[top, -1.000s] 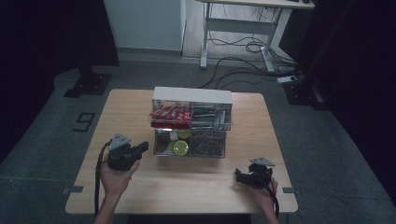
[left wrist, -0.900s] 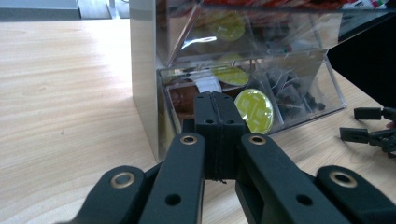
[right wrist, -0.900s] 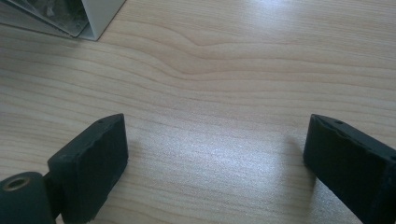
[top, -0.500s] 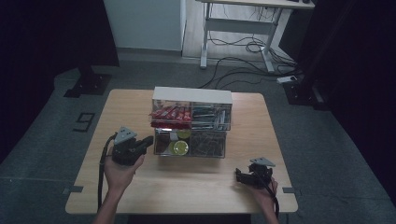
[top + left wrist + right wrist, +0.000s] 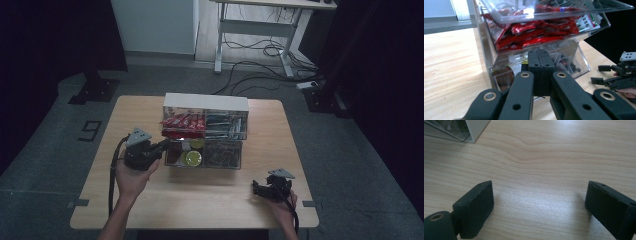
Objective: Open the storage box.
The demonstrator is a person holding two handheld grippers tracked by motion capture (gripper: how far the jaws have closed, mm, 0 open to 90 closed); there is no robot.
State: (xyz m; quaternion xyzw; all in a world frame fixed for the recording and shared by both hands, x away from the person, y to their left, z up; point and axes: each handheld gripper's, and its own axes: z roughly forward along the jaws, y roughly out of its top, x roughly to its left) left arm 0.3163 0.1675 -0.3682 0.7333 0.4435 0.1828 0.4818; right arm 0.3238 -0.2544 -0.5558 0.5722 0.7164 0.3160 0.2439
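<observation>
Clear acrylic drawer unit [image 5: 205, 131] with red snack packets [image 5: 182, 121] in its upper left bin sits mid-frame on the wooden table [image 5: 100, 150] in the high view. At its left edge, the left gripper [image 5: 161, 146] has its jaws pressed together on nothing, tips at the lower left drawer [image 5: 504, 78]. Judged: approach step; next it must hook or nudge that drawer front. Lower right, the right gripper [image 5: 256, 187] rests with jaws spread apart.

My left tool [image 5: 161, 146] was black, with a grey three-cornered plate on top, brass-ringed rivets along its linkage arms and a black cable trailing off. My right tool [image 5: 256, 188] matched it, with blocky matte-black pads [image 5: 475, 202].
</observation>
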